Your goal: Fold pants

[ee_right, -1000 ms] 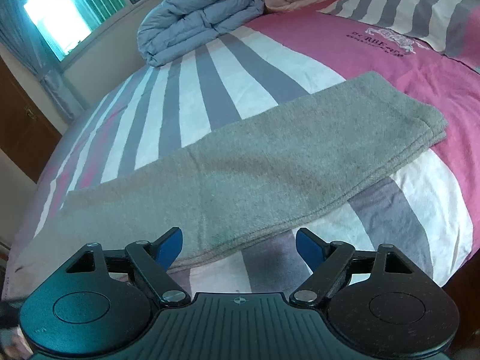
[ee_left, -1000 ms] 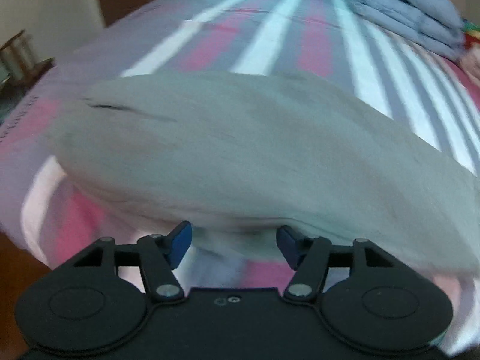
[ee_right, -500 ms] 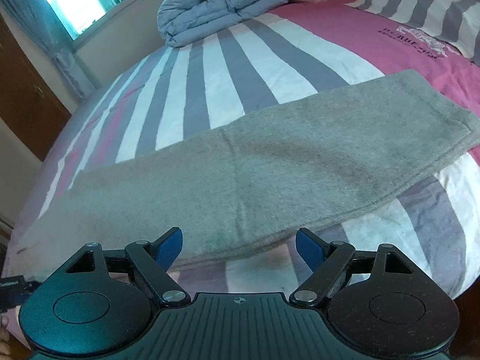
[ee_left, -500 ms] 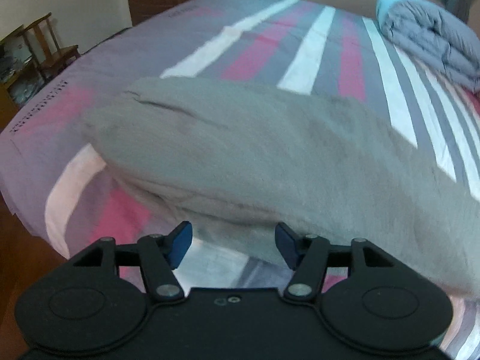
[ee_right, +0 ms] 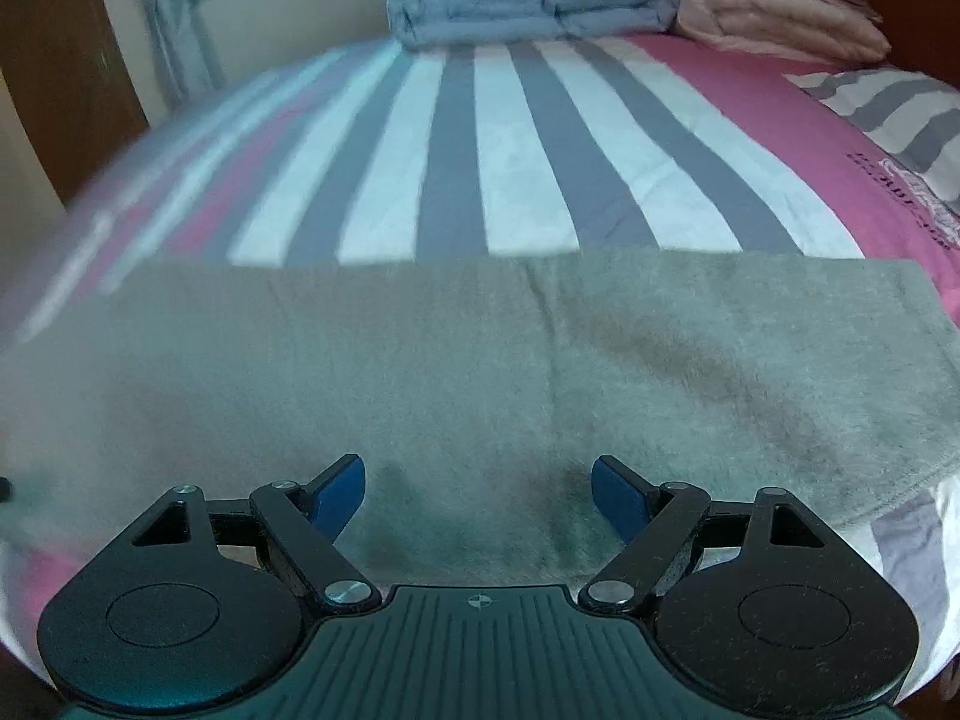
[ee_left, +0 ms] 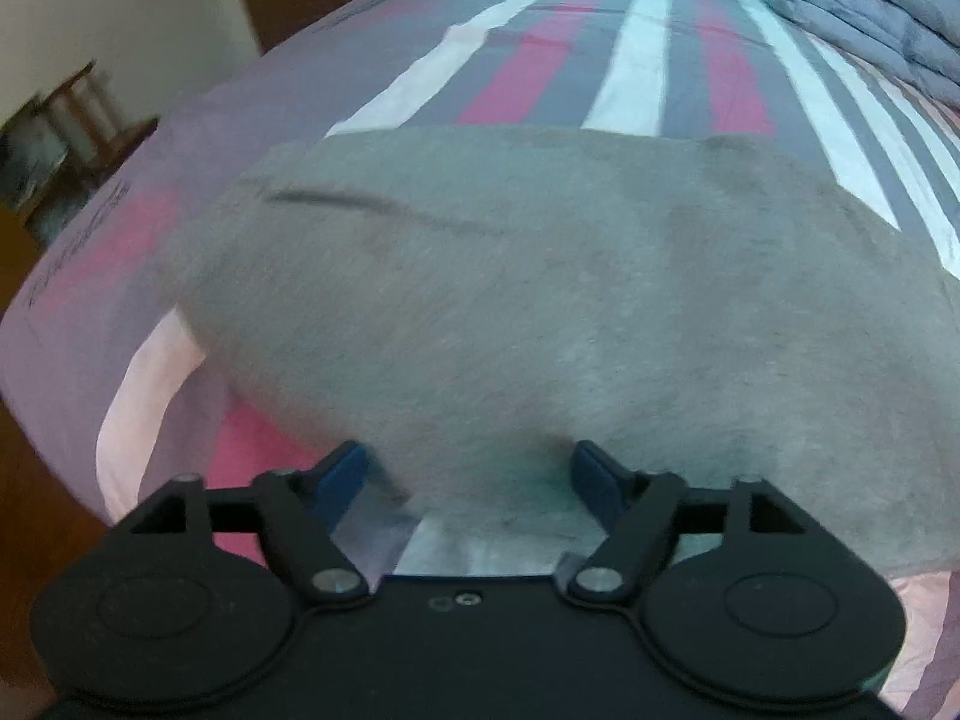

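Grey pants [ee_right: 480, 372] lie flat on the striped bed [ee_right: 456, 156], long axis running left to right along the bed's near edge, already folded leg on leg by the look of it. Right gripper [ee_right: 478, 495] hangs open, blue pads straddling the near hem at mid-length. Left gripper [ee_left: 471, 480] also open, over the near edge toward one end of the pants. Neither holds cloth; both equally near.

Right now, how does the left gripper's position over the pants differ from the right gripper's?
The left gripper straddles the near edge of the grey pants, with striped bedsheet showing just behind its fingertips; the right gripper sits further in, with only fabric between its fingers. The left view shows one end of the pants, the right view a long flat stretch. Both grippers are open and hold nothing.
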{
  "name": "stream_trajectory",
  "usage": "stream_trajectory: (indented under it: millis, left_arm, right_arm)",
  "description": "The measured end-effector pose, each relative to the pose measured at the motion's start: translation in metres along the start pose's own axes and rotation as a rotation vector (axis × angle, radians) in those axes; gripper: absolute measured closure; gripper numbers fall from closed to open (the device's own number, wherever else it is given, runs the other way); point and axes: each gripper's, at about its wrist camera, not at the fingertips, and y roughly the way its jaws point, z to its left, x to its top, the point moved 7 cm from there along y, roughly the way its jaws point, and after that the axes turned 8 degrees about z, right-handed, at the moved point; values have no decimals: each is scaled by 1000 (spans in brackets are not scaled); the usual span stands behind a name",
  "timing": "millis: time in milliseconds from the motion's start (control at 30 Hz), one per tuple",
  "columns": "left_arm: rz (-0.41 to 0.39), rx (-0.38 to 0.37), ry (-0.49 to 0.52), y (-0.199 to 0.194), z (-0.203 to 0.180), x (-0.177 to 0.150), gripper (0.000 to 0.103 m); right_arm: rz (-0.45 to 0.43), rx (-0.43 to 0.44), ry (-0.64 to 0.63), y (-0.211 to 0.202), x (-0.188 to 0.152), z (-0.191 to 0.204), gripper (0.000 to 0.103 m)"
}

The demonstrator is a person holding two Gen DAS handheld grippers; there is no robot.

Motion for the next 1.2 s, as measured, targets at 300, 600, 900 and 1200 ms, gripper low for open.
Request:
stream_trajectory:
  millis: [300, 600, 900, 1200]
  left_arm:
    - [-82, -64, 74, -31, -35, 7, 42]
    - [-59, -31, 134, -22, -54, 2, 43]
    - [-22, -85, 213, -9, -115, -15, 43]
    - [-49, -78, 255, -20, -146, -24, 43]
  right_arm:
    - [-70, -65, 23, -10, 9, -26, 21]
    - [-43, -100, 124, -7, 2, -93, 10]
    - [-40, -142, 119, -12, -5, -138, 10]
    - [-102, -181, 121, -27, -5, -167, 10]
